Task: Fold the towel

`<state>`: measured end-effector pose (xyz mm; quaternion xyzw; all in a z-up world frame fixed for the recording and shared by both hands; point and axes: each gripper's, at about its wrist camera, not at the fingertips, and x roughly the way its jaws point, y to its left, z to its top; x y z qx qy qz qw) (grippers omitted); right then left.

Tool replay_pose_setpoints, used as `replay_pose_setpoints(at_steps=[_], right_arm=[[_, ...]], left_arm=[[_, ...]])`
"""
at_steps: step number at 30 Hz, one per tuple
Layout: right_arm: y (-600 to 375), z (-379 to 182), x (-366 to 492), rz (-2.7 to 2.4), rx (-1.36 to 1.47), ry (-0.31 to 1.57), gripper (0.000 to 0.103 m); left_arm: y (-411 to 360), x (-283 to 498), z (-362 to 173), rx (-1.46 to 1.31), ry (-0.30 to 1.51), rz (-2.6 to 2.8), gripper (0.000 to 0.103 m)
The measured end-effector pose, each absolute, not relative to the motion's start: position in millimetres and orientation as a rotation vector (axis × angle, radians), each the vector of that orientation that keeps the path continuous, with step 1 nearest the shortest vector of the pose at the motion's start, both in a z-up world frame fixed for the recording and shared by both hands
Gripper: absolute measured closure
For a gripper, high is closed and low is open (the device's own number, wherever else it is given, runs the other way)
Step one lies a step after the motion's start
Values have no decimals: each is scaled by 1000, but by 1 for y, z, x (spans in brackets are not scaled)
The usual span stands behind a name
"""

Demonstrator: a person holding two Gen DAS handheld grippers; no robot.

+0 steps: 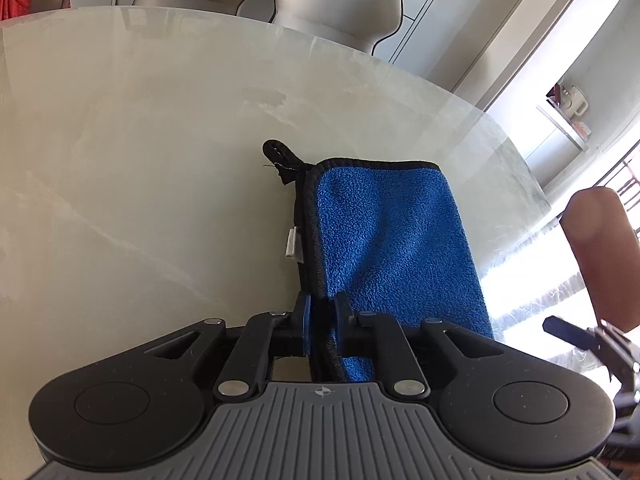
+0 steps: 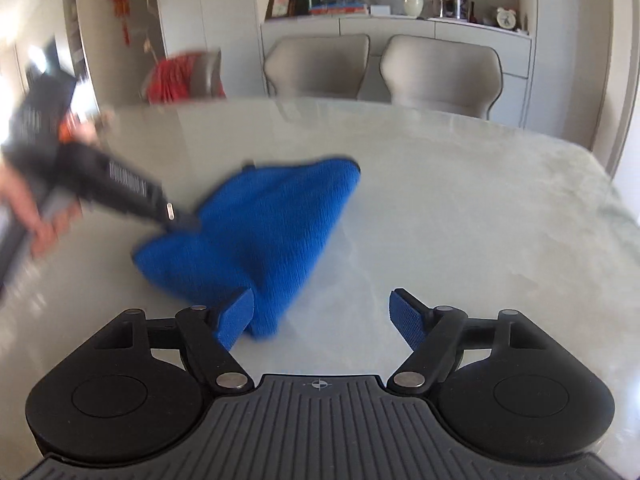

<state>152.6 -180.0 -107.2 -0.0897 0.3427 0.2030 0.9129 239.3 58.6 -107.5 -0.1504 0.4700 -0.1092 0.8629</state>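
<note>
While the left gripper (image 1: 322, 320) is clenched on the towel (image 1: 384, 232), the right gripper (image 2: 322, 316) is spread wide with nothing between its fingers (image 2: 406, 316).

Left wrist view: towel is blue with black edging, already doubled over, lying on the pale counter (image 1: 140, 160). Both left pads pinch the near black-edged hem; cloth runs down between them toward the camera. Hanging loop (image 1: 280, 152) sticks out at the far left corner, flat on the counter. Small white tag (image 1: 294, 242) pokes out of the left edge. Part of the right tool shows at the lower right edge, with something skin-toned above it that I can't identify.

Right wrist view: heavy motion blur. Towel (image 2: 256, 240) sits left of centre, near end lifted and bunched, far end reaching to the counter (image 2: 460, 200). Left gripper (image 2: 178, 220) comes in from the left, holding the towel's left side; the person's hand (image 2: 24, 208) is on its handle. Right gripper's left pad overlaps the towel's near corner in the picture; can't tell if it touches. Right pad is over bare counter.

Two beige chairs (image 2: 380, 68) behind the far counter edge, sideboard (image 2: 400, 24) with clutter behind them.
</note>
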Motion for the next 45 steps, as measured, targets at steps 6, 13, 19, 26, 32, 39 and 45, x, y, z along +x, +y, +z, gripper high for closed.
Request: replay_pose_setpoints(at_steps=[6, 13, 19, 26, 32, 39, 45], right_arm=[[-151, -115, 139, 415, -274, 659, 27], [-117, -124, 142, 281, -409, 584, 25], [-108, -131, 140, 177, -447, 537, 13], [-101, -138, 143, 70, -458, 497, 13], [-110, -134, 136, 51, -440, 506, 12], [-110, -132, 134, 75, -448, 525, 12], [-109, -133, 133, 88, -462, 526, 12]], left_arm=[[59, 242, -108, -273, 991, -249, 82], [61, 244, -107, -254, 993, -276, 82], [62, 246, -106, -232, 992, -307, 82], [65, 246, -106, -221, 995, -335, 82], [66, 246, -105, -210, 995, -354, 81], [65, 229, -76, -145, 934, -335, 80], [46, 205, -54, -223, 855, -414, 71]])
